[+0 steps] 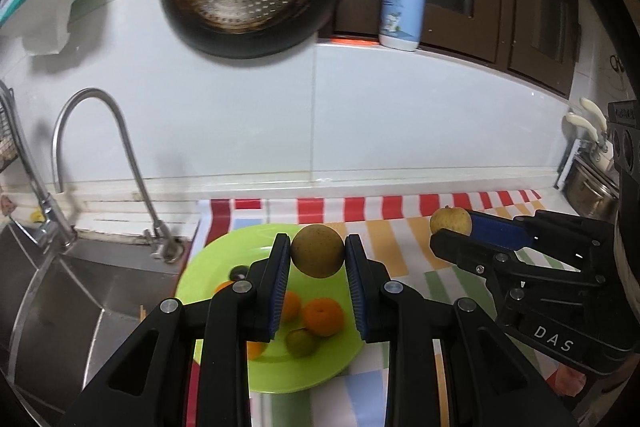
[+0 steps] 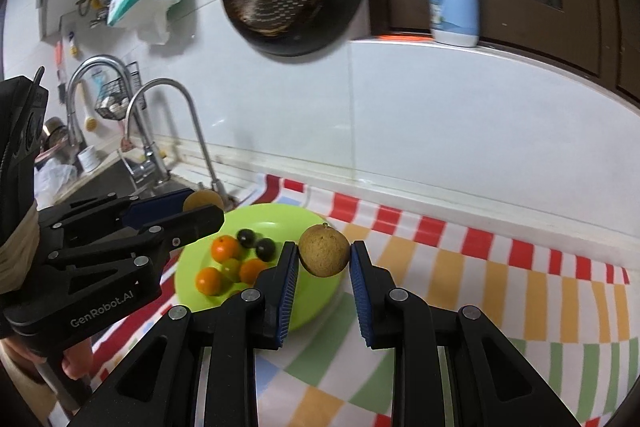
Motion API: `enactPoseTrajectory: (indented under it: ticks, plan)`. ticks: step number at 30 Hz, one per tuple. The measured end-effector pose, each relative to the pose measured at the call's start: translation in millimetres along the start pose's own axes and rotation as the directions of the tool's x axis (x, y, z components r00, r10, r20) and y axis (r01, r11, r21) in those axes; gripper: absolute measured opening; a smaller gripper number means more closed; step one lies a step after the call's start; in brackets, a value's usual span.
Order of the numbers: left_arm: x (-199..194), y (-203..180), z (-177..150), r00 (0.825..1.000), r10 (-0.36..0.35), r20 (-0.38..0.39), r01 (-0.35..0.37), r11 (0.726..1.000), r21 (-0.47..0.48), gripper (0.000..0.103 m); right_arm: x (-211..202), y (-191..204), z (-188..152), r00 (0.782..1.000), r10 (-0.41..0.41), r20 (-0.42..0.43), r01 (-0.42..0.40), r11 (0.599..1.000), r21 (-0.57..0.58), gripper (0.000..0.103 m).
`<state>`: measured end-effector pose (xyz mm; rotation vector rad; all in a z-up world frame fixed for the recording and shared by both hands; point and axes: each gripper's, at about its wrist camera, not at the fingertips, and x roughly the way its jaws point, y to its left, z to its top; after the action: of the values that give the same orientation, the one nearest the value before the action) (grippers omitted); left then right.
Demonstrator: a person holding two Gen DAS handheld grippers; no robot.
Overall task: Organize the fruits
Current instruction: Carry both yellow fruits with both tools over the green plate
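Clearly the left gripper (image 1: 318, 257), jaws clamped on a brown fruit (image 1: 317, 250), hangs directly over the green plate (image 1: 224, 251). The right gripper (image 2: 324, 259), pinching a second brown fruit (image 2: 324, 249), sits at the plate's right edge, farther off.

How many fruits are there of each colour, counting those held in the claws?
Orange fruits: 4
Dark fruits: 2
Green fruit: 1
Brown fruits, both held: 2
Total: 9

"DAS" in white on right gripper (image 1: 452, 235) body, lower right of left wrist view. "GenRobot.AI" on left gripper (image 2: 204, 209) body, lower left of right wrist view.
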<state>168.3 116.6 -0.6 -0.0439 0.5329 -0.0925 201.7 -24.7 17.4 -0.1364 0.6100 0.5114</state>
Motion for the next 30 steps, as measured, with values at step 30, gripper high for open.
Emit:
enactPoseTrajectory:
  ticks: [30]
  plan:
    - [87.2,56.3,-18.4,0.985,0.044,-0.166,-0.044,0.999,0.0,0.028,120.6,20.0,-3.6,0.978,0.062,-0.201,-0.071,0.997,-0.034,0.028]
